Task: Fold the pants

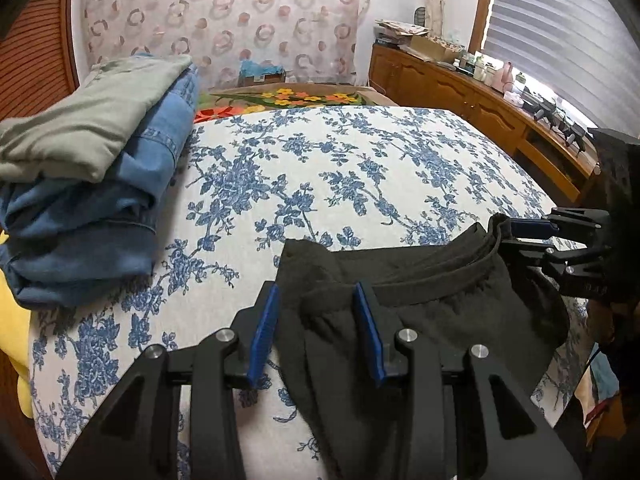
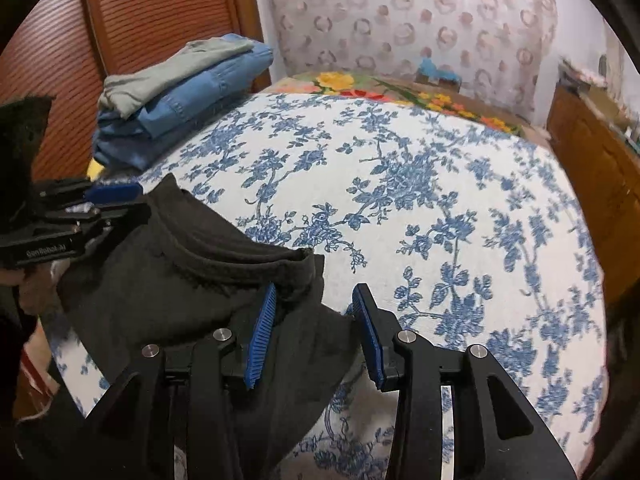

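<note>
Black pants (image 1: pixel 440 312) lie bunched at the near edge of the bed, elastic waistband facing away from me. In the left wrist view my left gripper (image 1: pixel 316 285) stands open over the waistband's left end, with cloth lying loose between its blue pads. My right gripper (image 1: pixel 506 234) shows at the right, at the waistband's other corner. In the right wrist view the right gripper (image 2: pixel 315 286) is open, the pants (image 2: pixel 160 280) edge lying between its pads without being pinched. My left gripper (image 2: pixel 142 200) shows at the far left by the waistband.
The bed (image 1: pixel 320 168) has a white cover with blue flowers. A folded green garment (image 1: pixel 92 120) sits on folded jeans (image 1: pixel 100 220) at the back left. Something yellow (image 1: pixel 12 340) lies at the left edge. Wooden cabinets (image 1: pixel 460 92) line the right wall.
</note>
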The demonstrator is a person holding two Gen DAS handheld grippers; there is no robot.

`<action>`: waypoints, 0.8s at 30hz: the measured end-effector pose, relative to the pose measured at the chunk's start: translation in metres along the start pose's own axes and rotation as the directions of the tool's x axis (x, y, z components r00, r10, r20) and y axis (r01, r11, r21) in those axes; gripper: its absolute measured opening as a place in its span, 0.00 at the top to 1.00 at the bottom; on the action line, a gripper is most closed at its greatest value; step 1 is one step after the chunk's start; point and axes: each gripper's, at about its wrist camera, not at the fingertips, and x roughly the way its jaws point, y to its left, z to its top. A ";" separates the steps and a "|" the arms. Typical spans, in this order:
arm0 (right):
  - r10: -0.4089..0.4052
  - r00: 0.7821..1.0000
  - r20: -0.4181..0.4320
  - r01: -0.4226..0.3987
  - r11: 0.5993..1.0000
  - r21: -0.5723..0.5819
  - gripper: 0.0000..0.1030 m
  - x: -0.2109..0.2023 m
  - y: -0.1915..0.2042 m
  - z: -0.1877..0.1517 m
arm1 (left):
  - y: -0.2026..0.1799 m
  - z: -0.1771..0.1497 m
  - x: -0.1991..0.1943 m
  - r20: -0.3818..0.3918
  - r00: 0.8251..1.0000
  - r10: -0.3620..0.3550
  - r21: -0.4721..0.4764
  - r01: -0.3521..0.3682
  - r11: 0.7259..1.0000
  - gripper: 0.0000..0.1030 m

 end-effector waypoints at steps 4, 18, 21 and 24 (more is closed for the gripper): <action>0.050 0.999 0.003 -0.050 0.998 0.034 0.75 0.003 -0.004 0.000 | 0.003 -0.002 0.002 0.001 1.000 -0.009 -0.011 0.009 1.000 0.63; 0.007 1.000 0.026 -0.008 0.999 0.036 0.86 0.005 -0.005 -0.004 | 0.009 -0.008 0.005 0.013 0.999 -0.033 -0.036 0.033 0.999 0.60; 0.002 1.000 0.028 -0.003 0.999 0.033 0.86 0.005 -0.006 -0.005 | 0.009 -0.008 0.005 0.013 0.999 -0.034 -0.038 0.034 0.999 0.60; -0.033 0.999 0.031 0.032 0.999 0.029 0.76 0.003 -0.004 -0.005 | 0.008 -0.008 0.006 0.013 0.999 -0.034 -0.038 0.034 0.999 0.60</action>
